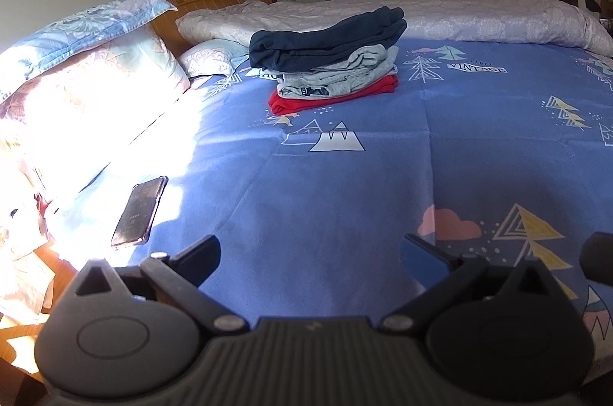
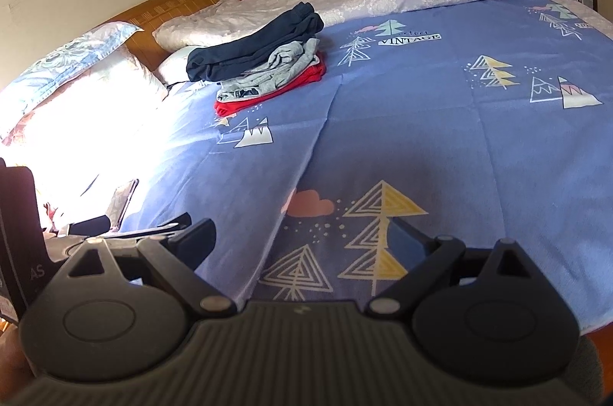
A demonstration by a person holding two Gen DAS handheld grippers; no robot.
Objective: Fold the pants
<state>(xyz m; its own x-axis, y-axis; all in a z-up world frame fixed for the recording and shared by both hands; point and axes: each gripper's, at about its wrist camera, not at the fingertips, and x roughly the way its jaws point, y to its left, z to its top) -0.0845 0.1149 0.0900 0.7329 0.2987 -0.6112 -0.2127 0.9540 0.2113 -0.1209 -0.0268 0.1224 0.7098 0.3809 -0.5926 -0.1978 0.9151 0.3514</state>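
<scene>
Two black hand-held grippers, left gripper (image 1: 310,262) and right gripper (image 2: 302,241), are hovering wide and empty while we are leaving the folded navy pants (image 1: 325,40) atop the far clothes stack (image 1: 333,80), apparently finished.

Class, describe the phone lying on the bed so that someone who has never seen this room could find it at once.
Start at the blue bedsheet printed with trees and mountains, then look to the sunlit side below the floral pillows. The phone lies flat there, screen up, well apart from the stack of folded clothes. It is the only hard, glossy, dark slab among soft fabric.
</scene>
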